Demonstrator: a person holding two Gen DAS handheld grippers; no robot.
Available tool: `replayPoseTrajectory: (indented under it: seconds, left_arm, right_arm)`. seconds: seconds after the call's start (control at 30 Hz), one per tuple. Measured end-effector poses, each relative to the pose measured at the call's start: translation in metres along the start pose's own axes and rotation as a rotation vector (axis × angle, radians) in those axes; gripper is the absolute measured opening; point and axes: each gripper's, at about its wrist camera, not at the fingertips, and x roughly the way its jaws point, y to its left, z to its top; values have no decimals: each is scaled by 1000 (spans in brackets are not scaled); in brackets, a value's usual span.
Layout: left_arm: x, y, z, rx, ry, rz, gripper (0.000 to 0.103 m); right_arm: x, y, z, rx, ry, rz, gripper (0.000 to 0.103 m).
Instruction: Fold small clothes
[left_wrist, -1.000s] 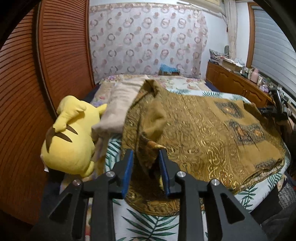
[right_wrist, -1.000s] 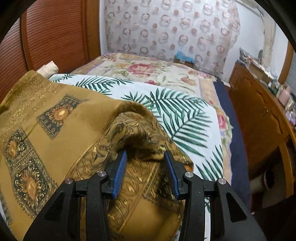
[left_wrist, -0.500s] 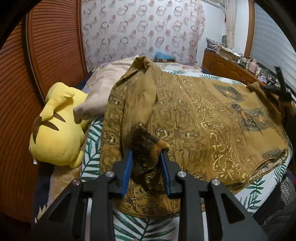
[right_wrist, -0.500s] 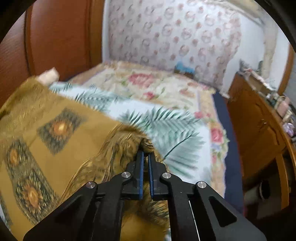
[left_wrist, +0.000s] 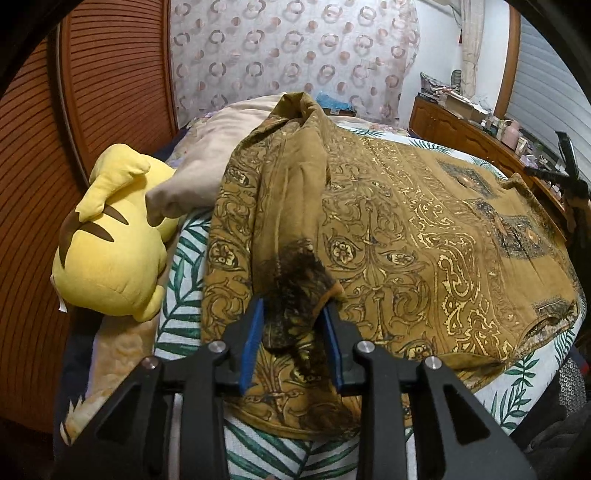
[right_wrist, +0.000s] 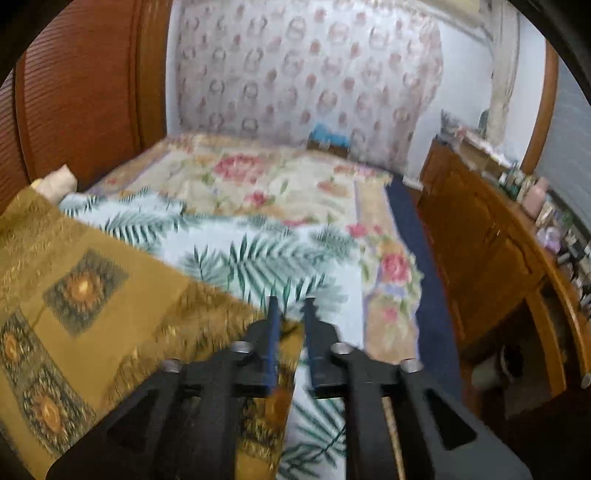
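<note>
Bedroom light falls on a bed with a palm-leaf sheet, and that is where our work lies. We have a brown patterned cloth spread across most of the bed in the left wrist view, filling the centre and right of the frame, with a folded strip running from the upper middle down to the lower middle.

We hold the near end of that strip in the left gripper, at the lower centre of the frame. Its jaws stand partly apart, and a dark bunched wad of the cloth fills the gap and touches both blue pads, so we judge it a grip on the fabric.

In the right wrist view the cloth lies at the lower left, its corner reaching under the right gripper at the lower centre. Those jaws are opening, and between the tips we see only sheet; the picture is blurred, yet nothing seems caught there.

To do this fold well, we should lay the held end down flat and square with the edge beneath, smooth the bunching before letting go, and keep the strip from twisting. We reckon the right side needs a fresh hold on its corner, so both ends travel together.

Beyond the cloth, a yellow plush toy sits at the left, touching a beige pillow. A wooden dresser runs along the right.
</note>
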Motion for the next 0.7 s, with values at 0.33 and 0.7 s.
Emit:
replayPoseTrajectory:
  seconds: [0.33,0.7]
  left_arm:
    - [1,0,0,0,-4,1,31]
    - [4,5,-1,-6,-13,-8,32]
  right_arm:
    - [0,12,-9,136,41,158,40]
    - [11,12,-31,112,138,121,2]
